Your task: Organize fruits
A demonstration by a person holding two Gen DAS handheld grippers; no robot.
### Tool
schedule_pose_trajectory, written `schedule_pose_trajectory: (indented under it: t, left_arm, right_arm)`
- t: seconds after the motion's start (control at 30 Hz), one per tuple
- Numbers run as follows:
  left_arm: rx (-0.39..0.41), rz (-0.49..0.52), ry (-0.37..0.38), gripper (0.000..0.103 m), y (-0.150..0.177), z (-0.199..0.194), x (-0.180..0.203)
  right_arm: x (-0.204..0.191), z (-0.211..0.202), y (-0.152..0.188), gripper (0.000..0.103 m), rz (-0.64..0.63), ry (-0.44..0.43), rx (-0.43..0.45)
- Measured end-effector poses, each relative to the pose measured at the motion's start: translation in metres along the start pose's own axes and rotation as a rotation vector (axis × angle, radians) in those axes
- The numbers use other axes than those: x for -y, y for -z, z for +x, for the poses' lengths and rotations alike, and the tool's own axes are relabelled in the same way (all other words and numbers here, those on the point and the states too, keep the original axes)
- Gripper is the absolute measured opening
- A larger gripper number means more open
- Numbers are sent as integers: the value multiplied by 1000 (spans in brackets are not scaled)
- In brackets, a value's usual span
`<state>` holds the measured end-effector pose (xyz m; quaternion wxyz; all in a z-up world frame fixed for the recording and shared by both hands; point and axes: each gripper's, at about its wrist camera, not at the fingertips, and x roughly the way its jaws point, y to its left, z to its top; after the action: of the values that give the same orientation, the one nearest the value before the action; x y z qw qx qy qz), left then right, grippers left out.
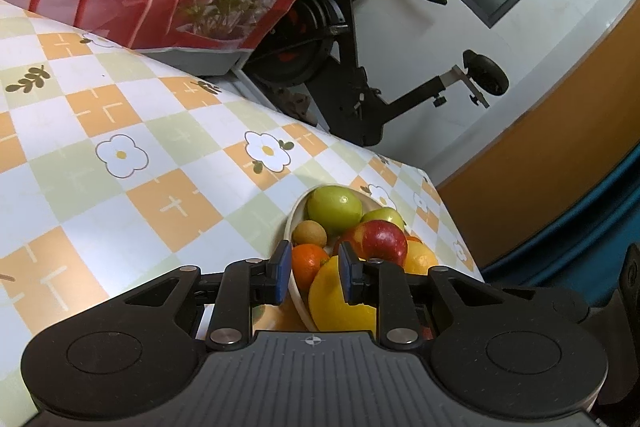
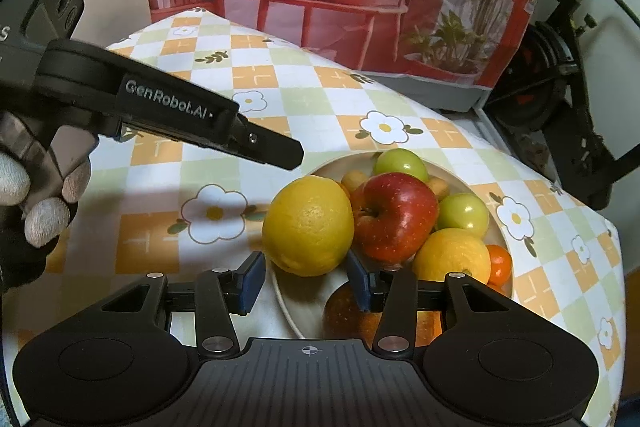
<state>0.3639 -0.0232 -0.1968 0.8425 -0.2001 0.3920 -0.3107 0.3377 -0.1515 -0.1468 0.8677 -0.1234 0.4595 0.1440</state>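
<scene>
The left gripper (image 2: pixel 294 157) hung closed and empty left of the bowl (image 2: pixel 472 183), while the right gripper (image 2: pixel 306 277), jaws parted below the large yellow citrus (image 2: pixel 308 225), needed centring on it before squeezing gently.

The bowl (image 2: pixel 472 183) stood on the table (image 2: pixel 168 247), near its right edge. In it, the lemon (image 2: pixel 308 225) lay at the left rim, the apple (image 2: pixel 396 215) just right of it, w/ other fruits behind & right.
</scene>
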Motion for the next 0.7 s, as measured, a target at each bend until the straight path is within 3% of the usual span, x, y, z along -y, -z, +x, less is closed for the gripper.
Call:
schedule_pose_trajectory:
  t: [0.27,0.33,0.4,0.7]
  left_arm:
    - [1,35,-49,31,2,-10,4]
    - [7,47,-67,40,2,-16,5]
    - [18,59,-89,41,2,-23,7]
    - [70,167,-202,41,6,-60,27]
  right_arm:
    - [2,-13,4,46,33,6,31]
    - [4,-19,7,47,52,12,46]
    - [9,-24,12,47,78,19,60]
    - [42,-58,42,49,304,17,191]
